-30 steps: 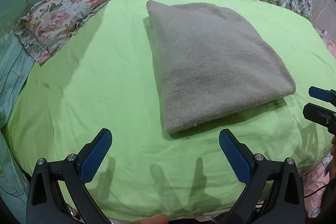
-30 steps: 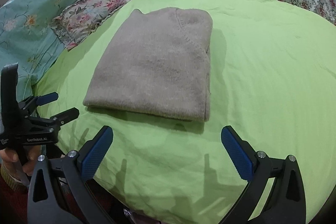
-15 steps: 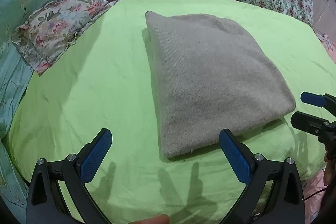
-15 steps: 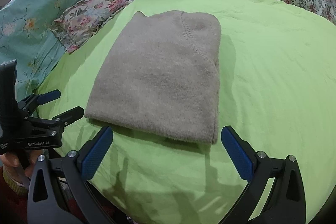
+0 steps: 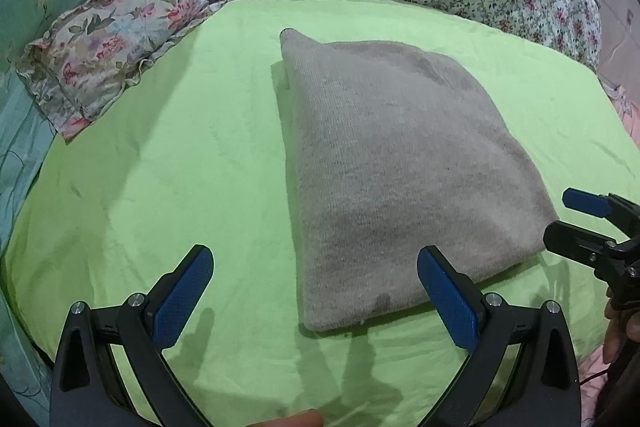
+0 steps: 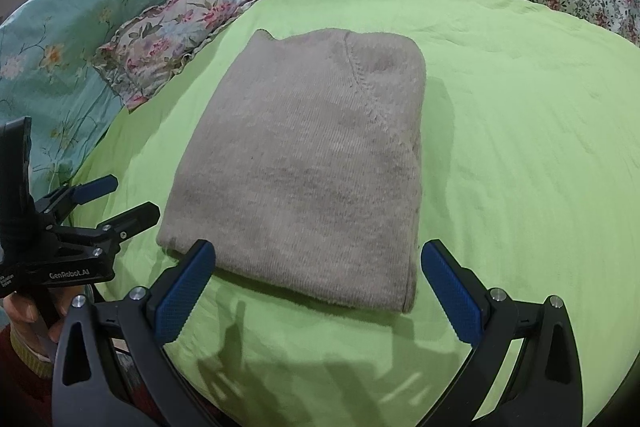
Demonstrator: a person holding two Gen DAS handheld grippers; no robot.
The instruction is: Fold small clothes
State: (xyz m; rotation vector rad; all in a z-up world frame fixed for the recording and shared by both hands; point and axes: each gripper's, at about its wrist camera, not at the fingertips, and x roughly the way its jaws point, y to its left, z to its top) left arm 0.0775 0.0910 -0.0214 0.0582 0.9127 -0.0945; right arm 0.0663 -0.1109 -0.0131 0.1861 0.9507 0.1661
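Folded grey sweater [image 5: 400, 171] flat on green bed sheet [image 5: 180, 167], left gripper [image 5: 316, 299] and right gripper [image 6: 318, 291] near it, fingers apart

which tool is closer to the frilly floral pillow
Left. The left tool hangs open at the grey folded garment's near-left corner, the frilly floral pillow's side. The right tool, also open, sits at the garment's opposite corner.

Two low wrist views over one bed

The left camera looks from the near left edge across the green sheet [image 5: 168, 155]; the right camera looks from the near right. Both sit close, sharing the folded grey sweater [image 5: 400, 167] [image 6: 312, 167] and the floral pillow [image 5: 108, 55] [image 6: 168, 39].
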